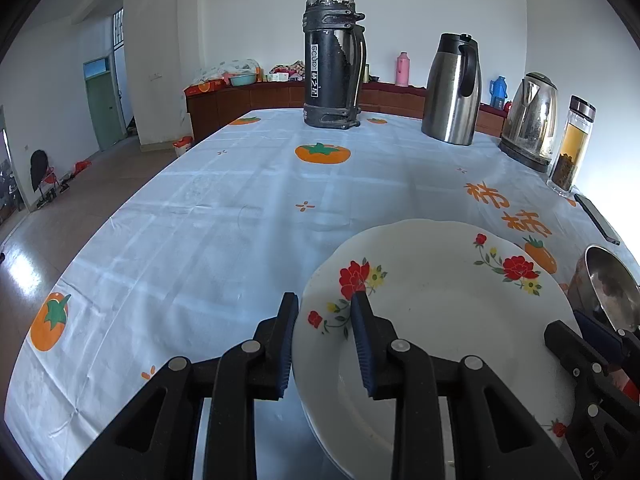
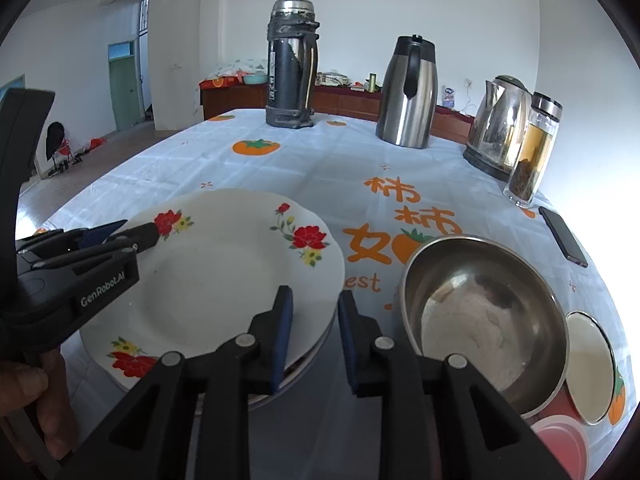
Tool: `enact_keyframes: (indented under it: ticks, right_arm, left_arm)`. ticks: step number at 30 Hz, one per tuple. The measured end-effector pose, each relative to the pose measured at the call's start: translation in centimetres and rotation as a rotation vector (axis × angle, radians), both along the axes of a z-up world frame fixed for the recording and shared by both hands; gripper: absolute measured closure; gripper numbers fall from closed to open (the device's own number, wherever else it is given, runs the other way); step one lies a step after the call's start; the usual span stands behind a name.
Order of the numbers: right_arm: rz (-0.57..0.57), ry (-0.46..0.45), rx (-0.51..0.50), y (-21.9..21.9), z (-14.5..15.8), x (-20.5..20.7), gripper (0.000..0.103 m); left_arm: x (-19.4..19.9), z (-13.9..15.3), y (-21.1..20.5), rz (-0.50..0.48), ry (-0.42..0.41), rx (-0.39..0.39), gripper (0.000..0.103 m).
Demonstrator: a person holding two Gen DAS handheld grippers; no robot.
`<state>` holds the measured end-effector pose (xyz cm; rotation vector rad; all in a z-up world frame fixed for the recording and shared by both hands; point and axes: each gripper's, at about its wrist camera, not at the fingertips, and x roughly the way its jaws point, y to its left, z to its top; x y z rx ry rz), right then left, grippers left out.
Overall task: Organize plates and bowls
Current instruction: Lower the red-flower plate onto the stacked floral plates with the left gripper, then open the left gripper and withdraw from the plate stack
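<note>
A white plate with red flowers (image 1: 440, 312) (image 2: 224, 280) lies on top of a second white plate (image 2: 316, 354) on the persimmon-print tablecloth. My left gripper (image 1: 324, 300) (image 2: 132, 232) straddles its left rim, one finger on the plate's face and one outside the edge, shut on it. At the opposite side, my right gripper (image 2: 315, 296) (image 1: 572, 326) holds the right rim the same way. A steel bowl (image 2: 480, 312) (image 1: 608, 280) stands just right of the plates, close to the right gripper's outer finger.
A black thermos (image 1: 332, 60), a steel jug (image 1: 452, 92), a kettle (image 1: 528, 120) and a glass tea bottle (image 1: 572, 148) line the far side. A phone (image 2: 562, 236) lies at the right edge. A small white dish (image 2: 590, 364) sits right of the bowl. A hand (image 2: 36, 400) grips the left handle.
</note>
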<state>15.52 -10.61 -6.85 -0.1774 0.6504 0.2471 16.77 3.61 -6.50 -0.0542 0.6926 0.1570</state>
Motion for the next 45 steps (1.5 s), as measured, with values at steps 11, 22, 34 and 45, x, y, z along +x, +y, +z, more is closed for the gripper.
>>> enact_keyframes:
  ticks: [11, 22, 34, 45]
  right_arm:
    - [0.008, 0.004, -0.012, 0.2, -0.1, 0.0, 0.079]
    - [0.015, 0.006, -0.022, 0.5, -0.2, 0.0, 0.075]
    - [0.067, -0.058, -0.057, 1.6, 0.3, -1.4, 0.055]
    - [0.063, -0.113, -0.052, 1.4, 0.7, -2.2, 0.049]
  left_arm:
    - [-0.1, -0.1, 0.3, -0.002, 0.009, -0.022, 0.073]
    - [0.0, -0.1, 0.3, -0.004, 0.014, -0.031, 0.073]
    - [-0.8, 0.6, 0.1, 0.002, -0.047, -0.011, 0.055]
    - [-1.4, 1.1, 0.1, 0.016, -0.101, 0.017, 0.049]
